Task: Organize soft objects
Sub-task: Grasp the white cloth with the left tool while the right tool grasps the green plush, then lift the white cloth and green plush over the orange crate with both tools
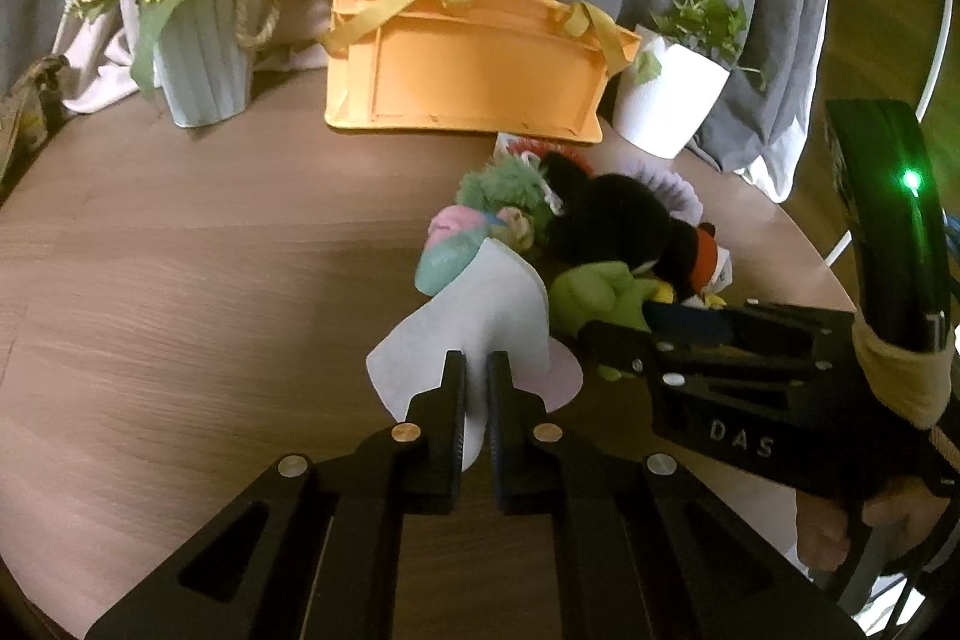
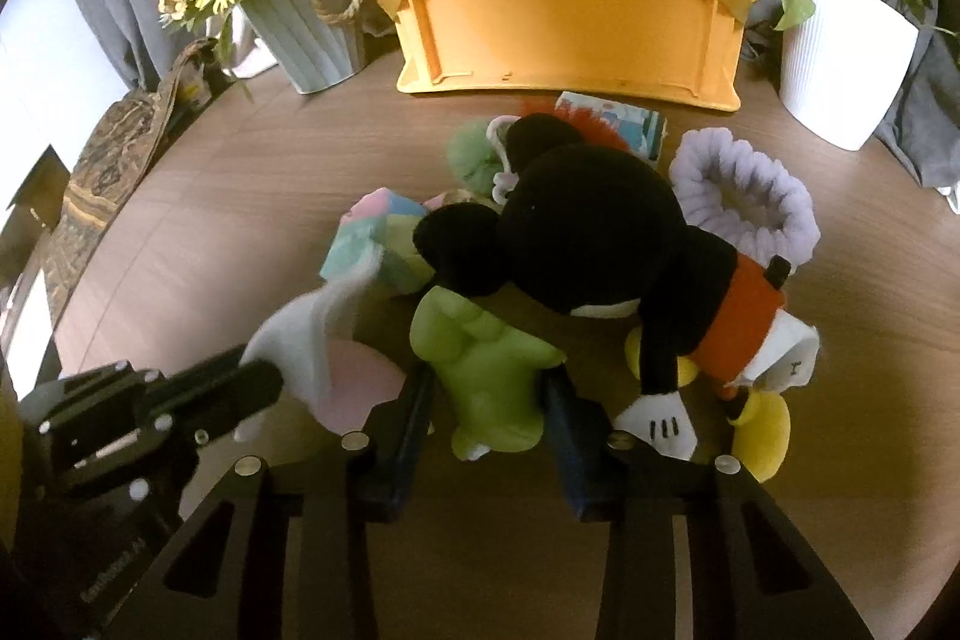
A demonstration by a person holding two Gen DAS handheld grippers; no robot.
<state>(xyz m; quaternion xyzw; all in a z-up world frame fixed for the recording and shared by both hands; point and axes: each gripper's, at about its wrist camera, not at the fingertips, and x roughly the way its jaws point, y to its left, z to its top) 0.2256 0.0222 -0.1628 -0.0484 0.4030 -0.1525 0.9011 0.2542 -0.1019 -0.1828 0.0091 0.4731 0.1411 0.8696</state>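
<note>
I judge the job barely begun: the soft things are in a heap on the tabletop [image 1: 180, 280], and the orange crate [image 2: 570, 22] at the far edge shows me only its outer wall, so I cannot tell whether anything is inside it.

My left gripper [image 1: 475, 388] has its fingers pressed together on a pale grey-and-pink cloth [image 1: 480, 316], which lies at the near left edge of the heap. My right gripper [image 2: 489, 400] has its fingers apart, one on each side of the green plush [image 2: 480, 358]; they look close to its flanks, but I cannot tell whether they are squeezing it yet.

Left to sort, as far as I see: the black mouse plush [image 2: 600, 232] lying across the middle with an ear over the top of the green one, a lilac ruffled ring [image 2: 750, 196] on the right, pastel blocks [image 2: 372, 232] on the left, a fuzzy green ball [image 2: 471, 148] and a small printed box [image 2: 612, 115] on the far side.

A sunflower pot [image 2: 312, 34] stands left of the crate and a white planter [image 2: 840, 52] right of it, both near its ends. The two grippers are just beside each other, so lifting either risks a clash, and the mouse may drag along with the green plush.
</note>
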